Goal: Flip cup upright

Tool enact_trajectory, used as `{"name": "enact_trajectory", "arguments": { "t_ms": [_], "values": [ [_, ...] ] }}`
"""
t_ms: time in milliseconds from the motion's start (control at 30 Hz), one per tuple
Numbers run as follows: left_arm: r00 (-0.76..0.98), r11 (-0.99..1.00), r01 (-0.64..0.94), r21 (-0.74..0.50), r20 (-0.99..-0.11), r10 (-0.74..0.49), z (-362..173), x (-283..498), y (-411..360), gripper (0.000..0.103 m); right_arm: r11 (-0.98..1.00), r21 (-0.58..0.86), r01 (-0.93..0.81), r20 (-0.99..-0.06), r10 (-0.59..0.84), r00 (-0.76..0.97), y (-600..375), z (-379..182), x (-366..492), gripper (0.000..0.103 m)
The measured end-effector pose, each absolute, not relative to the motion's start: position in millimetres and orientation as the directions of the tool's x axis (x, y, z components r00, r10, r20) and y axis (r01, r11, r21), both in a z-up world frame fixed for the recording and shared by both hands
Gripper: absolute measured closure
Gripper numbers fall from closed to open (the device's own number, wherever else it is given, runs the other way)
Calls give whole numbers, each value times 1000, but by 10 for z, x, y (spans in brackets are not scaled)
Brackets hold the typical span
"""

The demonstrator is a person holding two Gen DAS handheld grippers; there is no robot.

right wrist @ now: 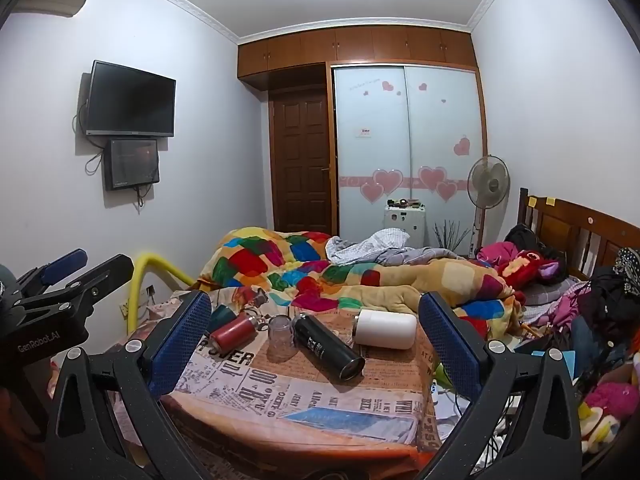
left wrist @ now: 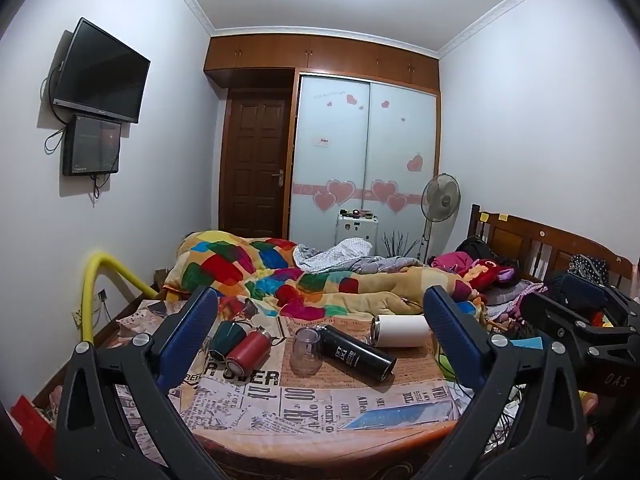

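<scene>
Several cups lie on a newspaper-print cloth [left wrist: 304, 404] over a table: a black flask [left wrist: 356, 352] on its side, a white tumbler [left wrist: 400, 330] on its side, a red bottle [left wrist: 248, 352] and a dark green cup [left wrist: 228, 336] on their sides, and a clear glass [left wrist: 306, 350] standing mouth down. In the right wrist view they show as black flask [right wrist: 328, 346], white tumbler [right wrist: 386, 329], red bottle [right wrist: 232, 332], clear glass [right wrist: 282, 338]. My left gripper [left wrist: 320, 328] is open and empty, short of the cups. My right gripper [right wrist: 316, 328] is open and empty too.
A bed with a colourful quilt [left wrist: 304, 276] lies behind the table. A yellow tube [left wrist: 96, 288] stands at left. Clothes and toys [right wrist: 580, 300] pile at right. The other gripper shows at each view's edge [left wrist: 580, 320] [right wrist: 60, 292].
</scene>
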State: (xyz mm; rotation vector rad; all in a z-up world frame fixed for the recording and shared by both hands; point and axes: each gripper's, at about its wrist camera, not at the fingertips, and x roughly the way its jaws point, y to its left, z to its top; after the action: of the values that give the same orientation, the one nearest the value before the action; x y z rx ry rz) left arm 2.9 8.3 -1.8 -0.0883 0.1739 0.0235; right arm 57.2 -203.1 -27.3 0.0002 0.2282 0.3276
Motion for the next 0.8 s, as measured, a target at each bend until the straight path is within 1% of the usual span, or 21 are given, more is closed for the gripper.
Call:
{"name": "enact_trajectory", "arguments": {
  "t_ms": [800],
  "values": [
    [985, 996, -30, -79, -174, 16, -8, 12, 63, 0, 947, 38, -319, -223, 319, 921, -2017, -269, 567, 0]
  ]
}}
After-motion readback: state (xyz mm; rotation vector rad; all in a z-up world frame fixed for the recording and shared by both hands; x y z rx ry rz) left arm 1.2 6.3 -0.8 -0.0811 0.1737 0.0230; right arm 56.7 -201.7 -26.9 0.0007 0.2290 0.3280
